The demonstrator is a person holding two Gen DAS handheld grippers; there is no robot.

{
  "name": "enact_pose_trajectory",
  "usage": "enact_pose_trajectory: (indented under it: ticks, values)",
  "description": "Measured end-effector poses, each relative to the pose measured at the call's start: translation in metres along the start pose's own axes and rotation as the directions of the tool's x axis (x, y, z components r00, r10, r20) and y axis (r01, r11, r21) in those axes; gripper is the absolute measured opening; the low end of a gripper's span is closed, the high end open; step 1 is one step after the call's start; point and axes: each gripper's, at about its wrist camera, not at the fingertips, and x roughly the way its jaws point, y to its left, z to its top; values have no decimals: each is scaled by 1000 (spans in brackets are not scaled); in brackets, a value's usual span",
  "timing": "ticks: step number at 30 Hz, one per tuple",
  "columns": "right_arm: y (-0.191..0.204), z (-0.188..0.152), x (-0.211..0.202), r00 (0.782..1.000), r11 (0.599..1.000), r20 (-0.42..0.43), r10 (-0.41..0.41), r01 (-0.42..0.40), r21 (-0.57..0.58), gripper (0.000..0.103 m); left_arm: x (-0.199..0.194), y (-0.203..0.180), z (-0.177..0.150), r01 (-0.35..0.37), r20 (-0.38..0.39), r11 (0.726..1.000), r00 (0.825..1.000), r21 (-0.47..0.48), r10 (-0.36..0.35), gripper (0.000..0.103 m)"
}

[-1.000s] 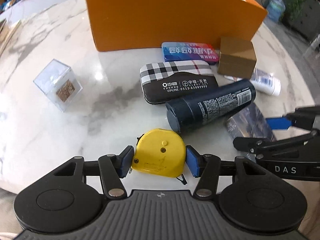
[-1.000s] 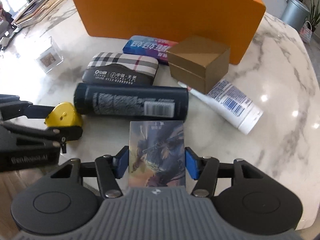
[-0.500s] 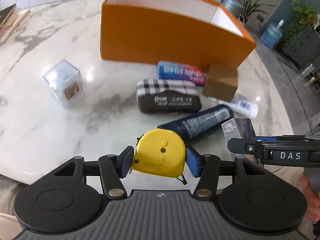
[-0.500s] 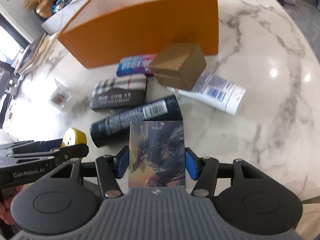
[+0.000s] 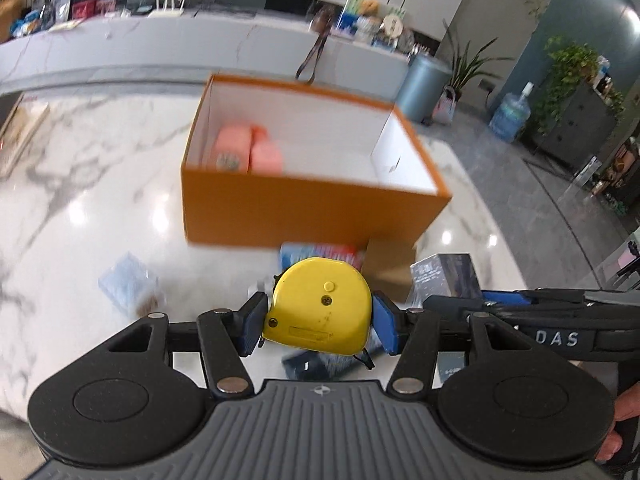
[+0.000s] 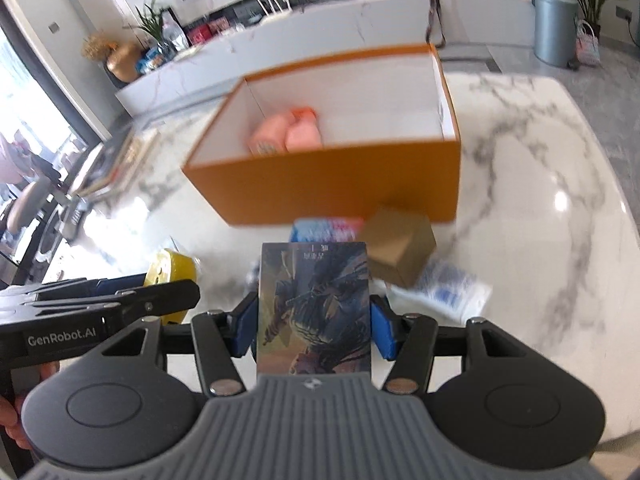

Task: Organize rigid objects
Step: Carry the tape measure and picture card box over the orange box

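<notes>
A yellow tape measure (image 5: 320, 304) is clamped in the left gripper (image 5: 319, 322), and a picture-printed box (image 6: 315, 307) in the right gripper (image 6: 314, 330). Since the earlier frames both have been raised above the marble table (image 6: 540, 184). Beyond, the open orange box (image 5: 312, 204) is seen, holding blurred pink items (image 5: 248, 150).

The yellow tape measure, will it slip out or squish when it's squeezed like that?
Probably neither. The yellow plastic tape measure looks like a hard shell, showing no dent where the left hand-held gripper clamps its sides. Its glossy, rounded casing might slide a little, though the blue pads seem grippy. It likely feels heavy for its size.
</notes>
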Motion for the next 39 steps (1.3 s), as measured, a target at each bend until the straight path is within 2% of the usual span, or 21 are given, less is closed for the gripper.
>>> enact_pose_trajectory:
  ticks: [9,16,22,29,32,36,39]
  values:
    - [5,53,-1,998,999,50,35,-34,-26,58,8,2,52,-17,44,999,999,48,15,64]
    - [-4,102,25,997,999,48,53,-53,-6,58,33,19,85,-38,50,997,998,60,35,64]
    - [-11,148,73,999,999,5,39,-39,20,59,66,32,119,-48,29,994,999,98,46,64]
    - [-20,191,149,996,999,-85,-11,14,35,59,120,48,141,-68,-49,988,996,140,75,64]
    - [-24,205,181,991,998,-129,-23,30,51,59,137,53,145,-72,-71,981,994,182,86,64]
    - [-23,215,215,984,997,-164,-68,74,31,59,155,60,151,-70,-102,979,991,189,90,64]
    - [-27,222,234,979,995,-185,-83,93,44,59,163,61,154,-71,-100,973,990,219,95,64]
